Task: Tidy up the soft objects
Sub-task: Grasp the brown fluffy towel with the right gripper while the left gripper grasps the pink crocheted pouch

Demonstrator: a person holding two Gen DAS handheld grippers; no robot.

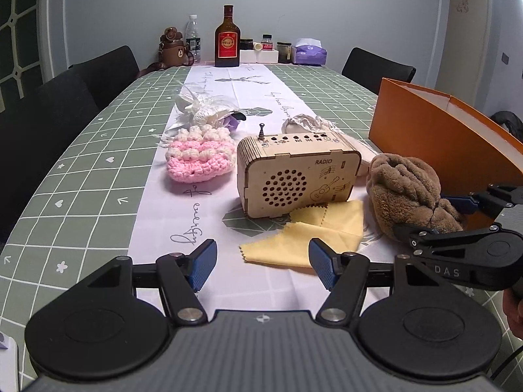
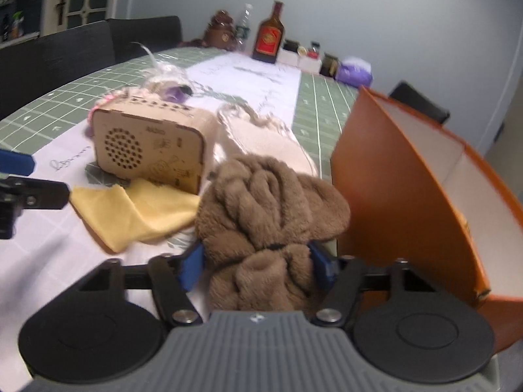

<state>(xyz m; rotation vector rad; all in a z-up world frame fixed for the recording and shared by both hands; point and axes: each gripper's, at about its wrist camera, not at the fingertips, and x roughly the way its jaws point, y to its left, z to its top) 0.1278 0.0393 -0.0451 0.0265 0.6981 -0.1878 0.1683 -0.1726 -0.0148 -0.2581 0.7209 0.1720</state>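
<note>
To the right of my right jaws stands the orange box (image 2: 408,176), open-topped, where I reckon soft things go. The brown plush towel (image 2: 271,202) lies on the counter (image 1: 81,176) with its bunched near end between the jaws of the right gripper (image 2: 256,266), which are clenched on it. It looks light, floppy and compressible, so the banded waist seems the best hold. My left gripper (image 1: 261,263) hangs released, the yellow cloth (image 1: 310,238) just ahead

The right wrist view is motion-blurred. The tall orange cardboard box (image 1: 434,130) runs off the frame's right edge, and the fluffy brown plush cloth (image 2: 268,202) hides its lower corner.
</note>
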